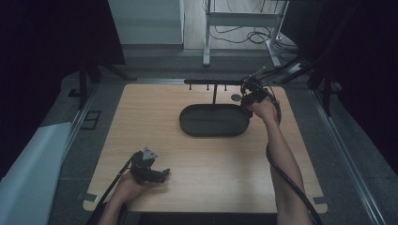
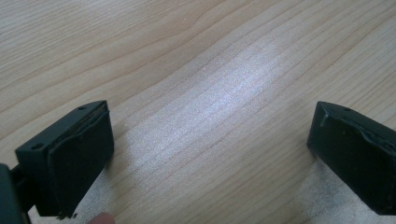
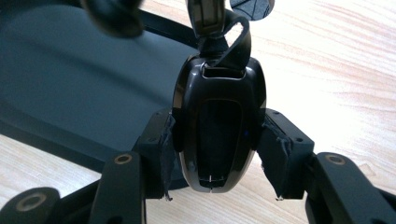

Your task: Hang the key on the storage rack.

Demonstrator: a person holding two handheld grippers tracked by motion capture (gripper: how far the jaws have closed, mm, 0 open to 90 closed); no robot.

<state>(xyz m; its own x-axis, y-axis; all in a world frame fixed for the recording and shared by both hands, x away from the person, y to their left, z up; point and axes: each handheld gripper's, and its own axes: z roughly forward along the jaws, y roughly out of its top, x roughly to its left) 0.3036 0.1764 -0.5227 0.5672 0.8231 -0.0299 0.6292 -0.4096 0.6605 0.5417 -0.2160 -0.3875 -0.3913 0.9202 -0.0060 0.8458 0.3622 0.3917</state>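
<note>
Light wooden table; dark oval tray on far half; left tongs resting near edge.

place: I'm looking at a lab / recording setup, not a home
table: wooden table sitting alone on grey carpet, taped corners
backdrop: dark curtains hanging both sides
gear: metal frame w/ loose cables lying behind, stand legs showing at left

Left gripper low near the person, jaws wide apart, right gripper clamped shut, arm stretched forward
</note>
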